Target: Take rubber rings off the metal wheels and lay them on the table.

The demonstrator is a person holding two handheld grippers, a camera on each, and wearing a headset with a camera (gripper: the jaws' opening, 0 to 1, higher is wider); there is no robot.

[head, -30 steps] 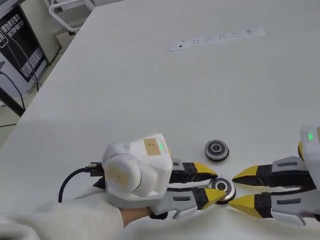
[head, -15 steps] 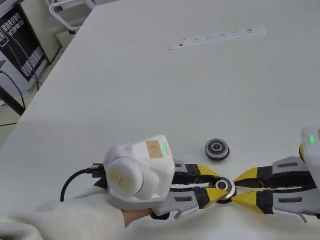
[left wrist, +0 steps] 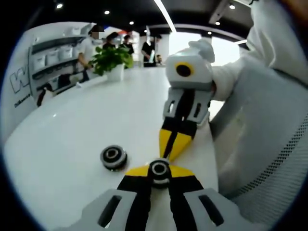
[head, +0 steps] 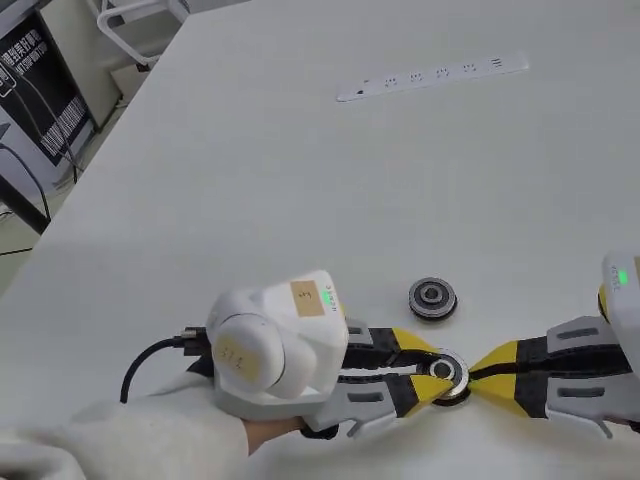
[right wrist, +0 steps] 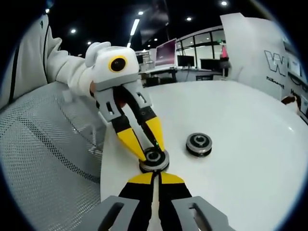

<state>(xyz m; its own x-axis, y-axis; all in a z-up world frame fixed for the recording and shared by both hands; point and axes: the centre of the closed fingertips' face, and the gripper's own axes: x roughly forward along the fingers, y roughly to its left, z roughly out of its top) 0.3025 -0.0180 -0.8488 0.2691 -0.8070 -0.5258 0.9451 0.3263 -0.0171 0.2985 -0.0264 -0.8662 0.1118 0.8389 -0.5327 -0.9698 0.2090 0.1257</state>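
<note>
Surface: white and broad (head: 300, 180), seen from above in the head view.
Change: a second ago the right gripper's (head: 480, 372) jaws stood wide apart at the wheel. Half a second ago they were narrower, and now they are pressed together. The left gripper (head: 435, 372) and both wheels lie as before.
Left gripper: a hand (head: 268, 432) in a pale sleeve holds it nearest the person. Its yellow-tipped jaws are clamped on the metal wheel (head: 445, 371), one on each side.
Right gripper: its jaws are closed to a thin line, tips at the wheel's rim. I cannot tell whether they pinch the rubber ring (right wrist: 154, 166).
Line: the two grippers lie tip to tip, left to right across the head view.
Metal wheel: flat on the surface, bore upward, dark ring around it.
Second wheel: (head: 432, 297) flat, bore up, just beyond the held one and apart from it.
Writing: the tan sticker (head: 308, 296) on the left gripper's body is unreadable. A large "W" (right wrist: 274, 60) starts a word on the wall.
Far: a white power strip (head: 435, 75) lies near the far edge, and a barcode banner (head: 45, 95) stands off the surface.
</note>
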